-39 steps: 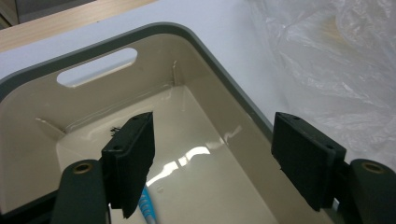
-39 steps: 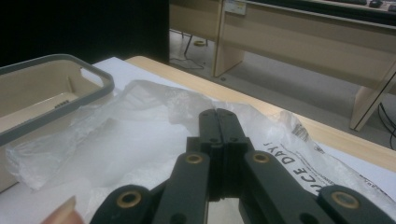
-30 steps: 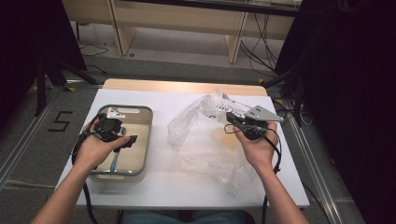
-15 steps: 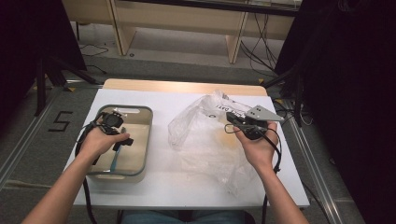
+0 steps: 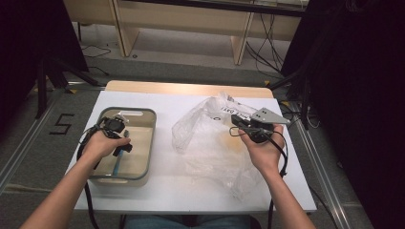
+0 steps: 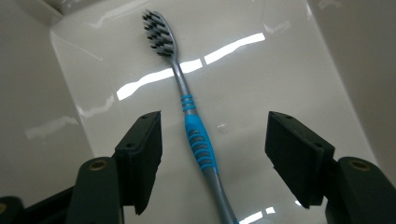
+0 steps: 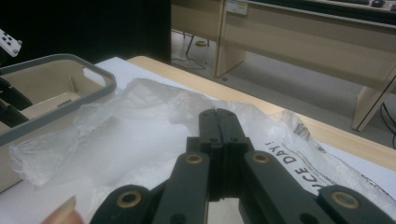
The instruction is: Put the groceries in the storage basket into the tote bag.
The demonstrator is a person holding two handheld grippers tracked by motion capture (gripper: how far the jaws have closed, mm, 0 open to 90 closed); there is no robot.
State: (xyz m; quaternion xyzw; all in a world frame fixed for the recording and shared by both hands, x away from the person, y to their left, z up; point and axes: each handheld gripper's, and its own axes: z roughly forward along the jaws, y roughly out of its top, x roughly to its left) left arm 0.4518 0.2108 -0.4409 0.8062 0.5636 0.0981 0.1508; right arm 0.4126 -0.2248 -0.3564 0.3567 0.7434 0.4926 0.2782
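A toothbrush [image 6: 198,140] with a grey handle, a blue grip and dark bristles lies flat on the bottom of a beige tub [image 6: 289,56]. My left gripper [image 6: 212,119] hangs open just above it, one jaw on each side of the blue grip. In the high view my left gripper [image 5: 120,143] points down into the grey-rimmed tub [image 5: 149,143], and the toothbrush [image 5: 118,164] shows below the hand. My right gripper [image 7: 218,114] is shut, its tips against a crumpled clear plastic bag [image 7: 140,135]. I cannot tell whether any film is pinched. In the high view my right gripper [image 5: 235,120] sits over the plastic bag [image 5: 205,136].
The white tabletop [image 5: 162,191] ends in a wooden strip [image 5: 191,88] at the far side. The bag carries black print [image 7: 294,156] and covers the middle and right of the table. The tub's rim [image 7: 70,100] stands just left of the bag. Cables trail from both grippers.
My left hand has shifted slightly left over the tub, with its gripper still above the toothbrush. The right gripper and the bag have not moved.
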